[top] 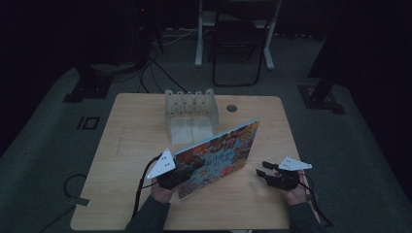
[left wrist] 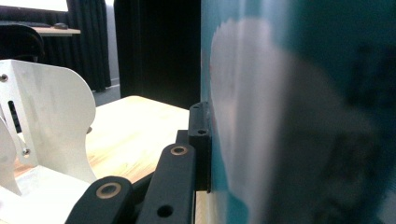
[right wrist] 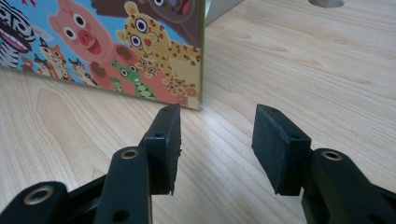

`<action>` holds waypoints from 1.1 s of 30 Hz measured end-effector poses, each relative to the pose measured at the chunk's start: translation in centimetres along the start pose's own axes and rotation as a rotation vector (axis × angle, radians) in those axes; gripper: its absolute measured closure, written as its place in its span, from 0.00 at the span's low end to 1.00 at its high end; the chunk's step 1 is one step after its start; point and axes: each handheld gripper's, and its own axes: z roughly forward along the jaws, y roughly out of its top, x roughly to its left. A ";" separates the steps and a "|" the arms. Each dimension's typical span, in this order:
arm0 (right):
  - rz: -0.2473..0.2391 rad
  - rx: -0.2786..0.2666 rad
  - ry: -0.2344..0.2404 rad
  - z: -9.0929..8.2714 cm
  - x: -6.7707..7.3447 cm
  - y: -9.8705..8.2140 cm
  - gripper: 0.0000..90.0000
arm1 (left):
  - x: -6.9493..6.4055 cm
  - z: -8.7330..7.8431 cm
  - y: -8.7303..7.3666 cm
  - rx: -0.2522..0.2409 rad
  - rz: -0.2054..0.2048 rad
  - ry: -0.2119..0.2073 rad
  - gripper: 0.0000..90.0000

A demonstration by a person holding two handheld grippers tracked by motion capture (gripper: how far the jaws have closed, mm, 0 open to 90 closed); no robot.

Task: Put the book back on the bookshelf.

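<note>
Left hand-held gripper [top: 187,171] clamps upright picture book [top: 221,150].

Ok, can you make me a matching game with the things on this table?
Things:
1. picture book
2. white rack
3. left gripper
4. right gripper

States:
A. jaws apart, nothing between them
B. stands at the far side of the table
C. stands on its edge, covered in cartoon animals
D. clamped on the book

Pairs: 1-C, 2-B, 3-D, 4-A
</note>
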 end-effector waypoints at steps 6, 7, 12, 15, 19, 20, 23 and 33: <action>-0.004 0.002 -0.014 0.0 0.0 0.0 0.57 | 0.1 -0.4 0.1 -0.001 0.004 0.013 0.91; -0.007 0.005 -0.014 0.0 0.0 0.0 0.57 | 0.1 -0.4 0.1 -0.002 0.005 0.014 0.91; -0.011 0.019 -0.011 0.2 0.1 -0.1 0.57 | 0.2 -0.9 0.2 -0.005 0.003 0.030 0.91; -0.011 0.024 -0.011 0.3 0.1 -0.1 0.57 | 0.2 -1.1 0.3 -0.004 0.003 0.038 0.91; -0.019 0.042 -0.015 0.5 0.1 -0.2 0.56 | 0.2 -1.5 0.5 -0.009 0.009 0.044 0.91; -0.019 0.044 -0.015 0.6 0.1 -0.2 0.56 | 0.2 -1.5 0.5 -0.011 0.007 0.045 0.91; -0.021 0.049 -0.019 0.7 0.1 -0.3 0.55 | 0.3 -1.8 0.6 -0.014 0.010 0.057 0.91; -0.033 0.078 -0.029 1.0 0.1 -0.4 0.50 | 0.4 -2.4 0.8 -0.016 0.008 0.084 0.91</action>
